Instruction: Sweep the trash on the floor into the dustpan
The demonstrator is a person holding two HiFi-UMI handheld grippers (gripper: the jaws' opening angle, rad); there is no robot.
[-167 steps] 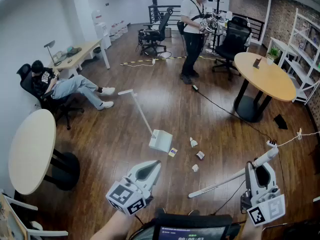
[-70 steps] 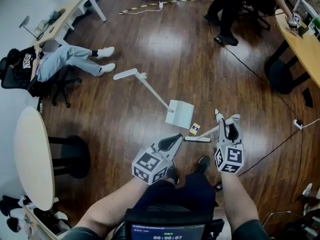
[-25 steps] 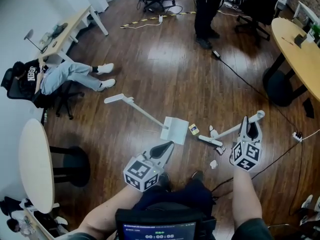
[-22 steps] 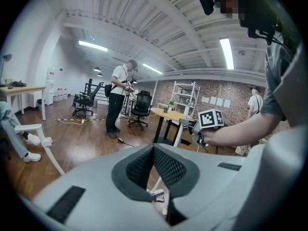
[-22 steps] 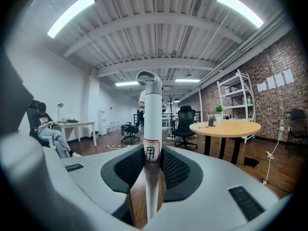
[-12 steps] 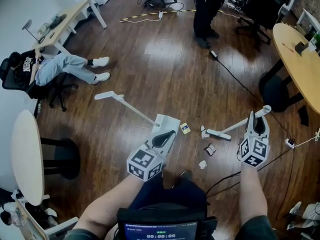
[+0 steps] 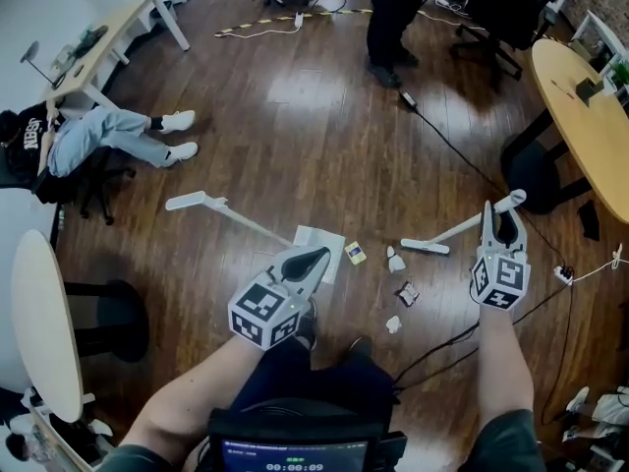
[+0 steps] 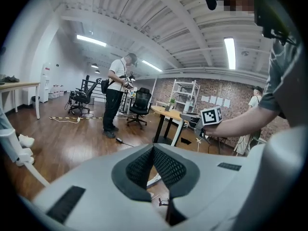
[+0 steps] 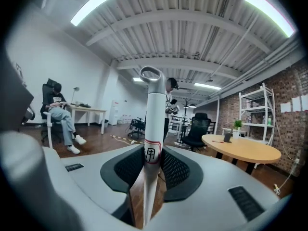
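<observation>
**Wood floor (image 7: 295, 146): scraps (image 7: 406, 291) between broom (image 7: 452, 233) and dustpan (image 7: 311, 235)**

Left claw (image 7: 320, 255), closed and empty, hovers by the dustpan. Right claw (image 7: 498, 214) grips the broom, whose head lies just right of the scraps; sweeping likely runs leftward.

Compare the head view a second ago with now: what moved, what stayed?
The broom head has pulled back right, clear of the scraps; it sat among them a second ago. The left gripper has come forward, now overlapping the dustpan in head view. Unchanged: the right gripper clamps the broom handle, the left is shut and empty, all scraps lie outside the dustpan.
</observation>
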